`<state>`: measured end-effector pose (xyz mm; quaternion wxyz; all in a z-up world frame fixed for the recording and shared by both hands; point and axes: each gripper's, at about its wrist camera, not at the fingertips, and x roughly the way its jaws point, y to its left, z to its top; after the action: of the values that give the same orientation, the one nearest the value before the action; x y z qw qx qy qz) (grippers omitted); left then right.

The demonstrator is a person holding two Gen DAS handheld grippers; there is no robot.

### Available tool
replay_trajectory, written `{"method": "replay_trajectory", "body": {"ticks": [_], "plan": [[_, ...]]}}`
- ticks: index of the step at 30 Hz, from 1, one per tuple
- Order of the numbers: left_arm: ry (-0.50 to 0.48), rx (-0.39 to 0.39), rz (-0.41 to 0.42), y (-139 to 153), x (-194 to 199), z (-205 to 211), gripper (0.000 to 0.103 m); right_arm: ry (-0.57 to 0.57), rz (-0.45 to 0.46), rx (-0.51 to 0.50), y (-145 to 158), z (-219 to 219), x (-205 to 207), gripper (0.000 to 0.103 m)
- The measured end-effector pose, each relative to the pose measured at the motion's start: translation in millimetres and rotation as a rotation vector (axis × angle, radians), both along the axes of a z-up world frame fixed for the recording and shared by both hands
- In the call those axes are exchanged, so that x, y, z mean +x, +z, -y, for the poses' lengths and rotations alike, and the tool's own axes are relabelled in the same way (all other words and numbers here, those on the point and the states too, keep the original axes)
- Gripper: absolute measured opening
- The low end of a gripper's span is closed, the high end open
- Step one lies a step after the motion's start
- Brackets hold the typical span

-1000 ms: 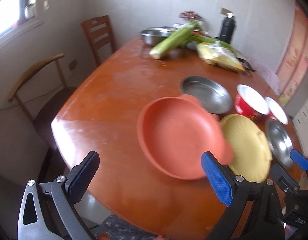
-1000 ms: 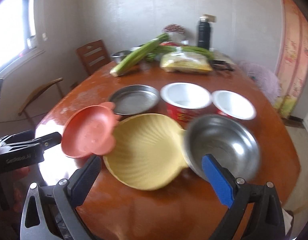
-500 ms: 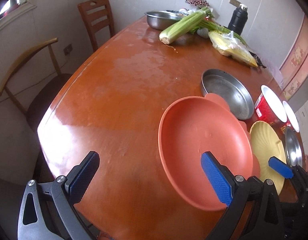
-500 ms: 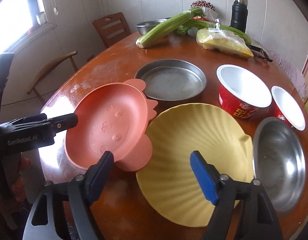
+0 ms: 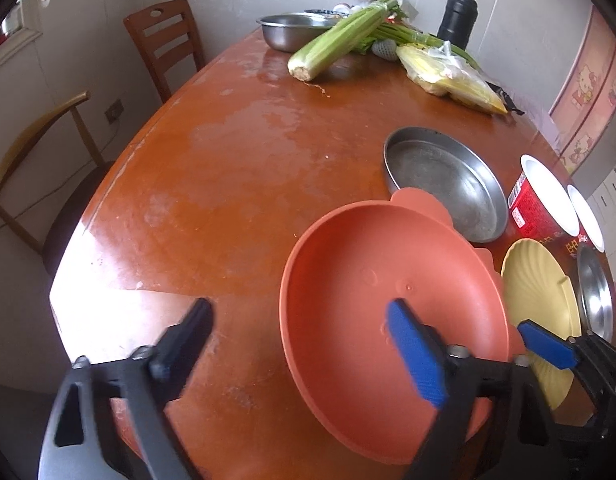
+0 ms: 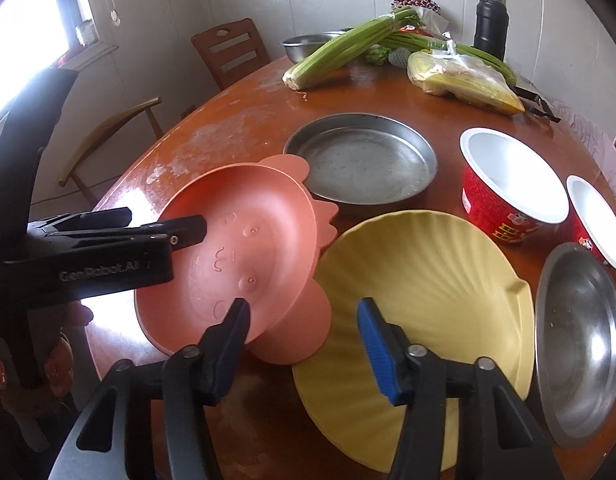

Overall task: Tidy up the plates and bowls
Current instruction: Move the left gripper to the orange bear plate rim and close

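Observation:
An orange plastic plate (image 5: pixel 387 280) with scalloped tabs lies near the table's front edge, also in the right wrist view (image 6: pixel 236 256). A yellow shell-shaped plate (image 6: pixel 419 304) lies right of it, under the orange plate's tab. My left gripper (image 5: pixel 300 332) is open, its jaws either side of the orange plate's left rim. My right gripper (image 6: pixel 304 332) is open, over the place where the orange and yellow plates overlap. A flat steel pan (image 6: pixel 359 164), two red bowls (image 6: pixel 511 184) and a steel bowl (image 6: pixel 579 336) stand around them.
At the far end of the wooden table (image 5: pixel 228 168) lie celery (image 5: pixel 339 44), a bag of corn (image 5: pixel 447 76), a steel basin (image 5: pixel 292 32) and a black flask (image 5: pixel 459 16). Two chairs (image 5: pixel 164 44) stand at the left side.
Both grippers have moved forward and down toward the plates. The left gripper's jaws have narrowed around the orange plate's rim. The right gripper's jaws have narrowed a little. The plates have not moved.

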<state>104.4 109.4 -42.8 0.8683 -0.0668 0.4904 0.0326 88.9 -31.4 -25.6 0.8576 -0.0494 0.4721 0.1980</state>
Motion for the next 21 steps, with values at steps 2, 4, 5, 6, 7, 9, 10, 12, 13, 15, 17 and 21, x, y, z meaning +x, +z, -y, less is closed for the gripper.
{"method": "replay_trajectory", "body": {"ticks": [2, 4, 5, 6, 7, 9, 10, 12, 13, 15, 17, 21], "plan": [[-0.003, -0.004, -0.010, -2.4, 0.6, 0.4, 0.072, 0.014, -0.002, 0.001, -0.5, -2.6, 0.5, 0.047], [-0.011, -0.009, -0.018, -4.7, 1.1, 2.5, 0.060, 0.026, -0.004, 0.002, -1.3, -4.7, 0.5, 0.044], [-0.018, -0.018, -0.020, -5.3, 1.2, 3.4, 0.056, 0.031, -0.002, 0.003, -1.1, -5.8, 0.6, 0.043], [-0.023, -0.026, -0.023, -6.0, 1.9, 4.2, 0.050, 0.036, 0.000, -0.001, -1.0, -7.0, 0.7, 0.042], [-0.024, -0.035, -0.028, -6.8, 2.6, 4.8, 0.047, 0.037, 0.003, -0.006, -1.1, -7.7, 0.9, 0.042], [-0.024, -0.047, -0.034, -8.4, 3.5, 6.0, 0.045, 0.043, -0.001, 0.000, -1.4, -8.5, 1.5, 0.039], [-0.018, -0.047, -0.031, -8.4, 3.2, 6.2, 0.044, 0.046, -0.005, 0.005, -1.7, -8.7, 1.7, 0.039], [-0.013, -0.051, -0.028, -8.4, 3.0, 6.7, 0.042, 0.050, -0.001, -0.003, -1.3, -9.8, 1.4, 0.038], [-0.010, -0.056, -0.027, -8.2, 2.8, 6.3, 0.042, 0.053, 0.004, -0.004, -0.3, -10.4, 1.1, 0.037], [-0.008, -0.062, -0.025, -7.1, 2.4, 6.0, 0.042, 0.060, 0.012, -0.004, 1.7, -12.1, 0.3, 0.037], [-0.007, -0.060, -0.022, -5.6, 2.7, 5.2, 0.042, 0.065, 0.018, -0.007, 3.7, -14.6, -0.9, 0.037], [0.004, -0.070, -0.016, -1.7, 3.6, 1.0, 0.042, 0.073, 0.013, -0.007, 4.8, -17.5, -0.3, 0.037]]}}
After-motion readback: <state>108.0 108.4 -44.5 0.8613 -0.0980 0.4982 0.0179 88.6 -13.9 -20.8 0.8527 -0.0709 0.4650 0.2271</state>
